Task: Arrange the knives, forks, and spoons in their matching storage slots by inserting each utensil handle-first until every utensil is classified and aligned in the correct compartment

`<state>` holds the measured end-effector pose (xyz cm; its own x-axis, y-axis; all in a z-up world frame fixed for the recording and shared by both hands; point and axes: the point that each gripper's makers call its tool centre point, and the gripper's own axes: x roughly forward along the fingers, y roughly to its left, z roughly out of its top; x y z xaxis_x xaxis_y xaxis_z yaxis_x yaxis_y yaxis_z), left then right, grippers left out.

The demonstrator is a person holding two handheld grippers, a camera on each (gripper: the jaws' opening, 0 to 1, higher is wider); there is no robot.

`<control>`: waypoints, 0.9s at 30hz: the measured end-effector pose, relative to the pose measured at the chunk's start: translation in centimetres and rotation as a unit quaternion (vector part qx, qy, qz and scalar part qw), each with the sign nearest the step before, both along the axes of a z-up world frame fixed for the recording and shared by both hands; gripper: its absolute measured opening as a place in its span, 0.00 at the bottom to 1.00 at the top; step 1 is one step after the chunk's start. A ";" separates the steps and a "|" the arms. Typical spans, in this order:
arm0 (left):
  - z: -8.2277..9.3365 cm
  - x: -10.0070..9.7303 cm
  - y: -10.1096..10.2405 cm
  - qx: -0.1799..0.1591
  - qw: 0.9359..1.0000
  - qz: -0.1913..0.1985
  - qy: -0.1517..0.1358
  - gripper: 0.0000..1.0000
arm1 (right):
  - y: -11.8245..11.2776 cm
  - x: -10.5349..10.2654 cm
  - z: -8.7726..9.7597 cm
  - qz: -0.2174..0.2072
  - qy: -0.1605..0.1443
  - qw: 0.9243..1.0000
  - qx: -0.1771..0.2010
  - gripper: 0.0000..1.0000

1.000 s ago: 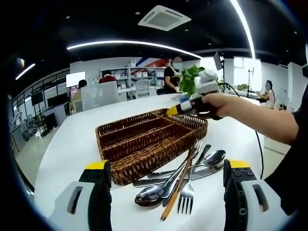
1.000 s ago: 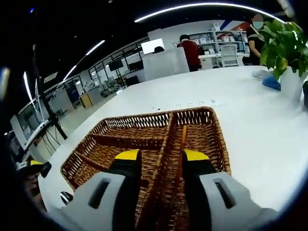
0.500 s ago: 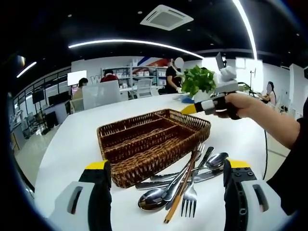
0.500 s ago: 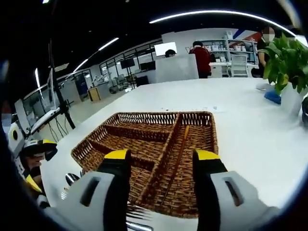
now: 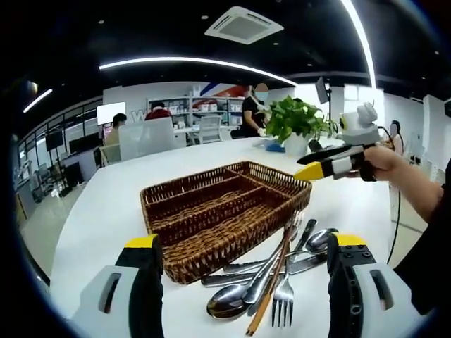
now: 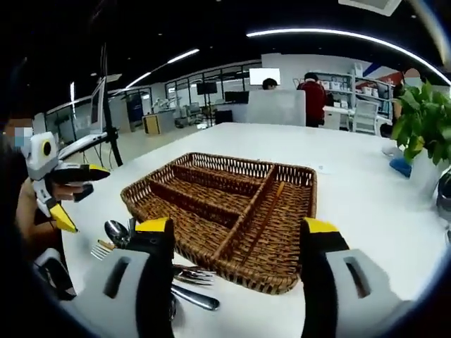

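A long white table [image 5: 106,211] carries a wicker cutlery basket [image 5: 224,208], a loose pile of spoons, forks and knives [image 5: 271,271] touching its near edge, and a potted plant [image 5: 296,127] farther off.

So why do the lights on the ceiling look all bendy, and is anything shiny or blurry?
Left gripper view: the fisheye lens bows the ceiling light strip, and the spoon beside the wicker tray glints. Right gripper view: the light strip curves too, and the potted plant near the edge looks soft and stretched.
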<state>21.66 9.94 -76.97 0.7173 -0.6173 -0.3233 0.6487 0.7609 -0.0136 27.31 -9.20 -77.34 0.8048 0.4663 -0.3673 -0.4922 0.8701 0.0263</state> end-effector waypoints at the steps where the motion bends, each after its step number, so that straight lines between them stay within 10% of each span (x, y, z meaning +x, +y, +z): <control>1: 0.0 0.0 0.0 0.000 1.000 0.000 0.001 0.99 | 0.1 -0.3 0.1 0.006 -0.002 1.000 0.002 0.78; 9: 0.2 -1.0 0.7 -0.003 1.000 -0.003 0.003 0.99 | 1.4 -3.3 2.3 0.055 -0.035 0.997 0.040 0.92; 27: 0.8 -2.6 1.4 -0.028 1.000 -0.004 -0.014 0.99 | 1.5 -5.8 0.1 0.079 -0.017 0.997 -0.002 1.00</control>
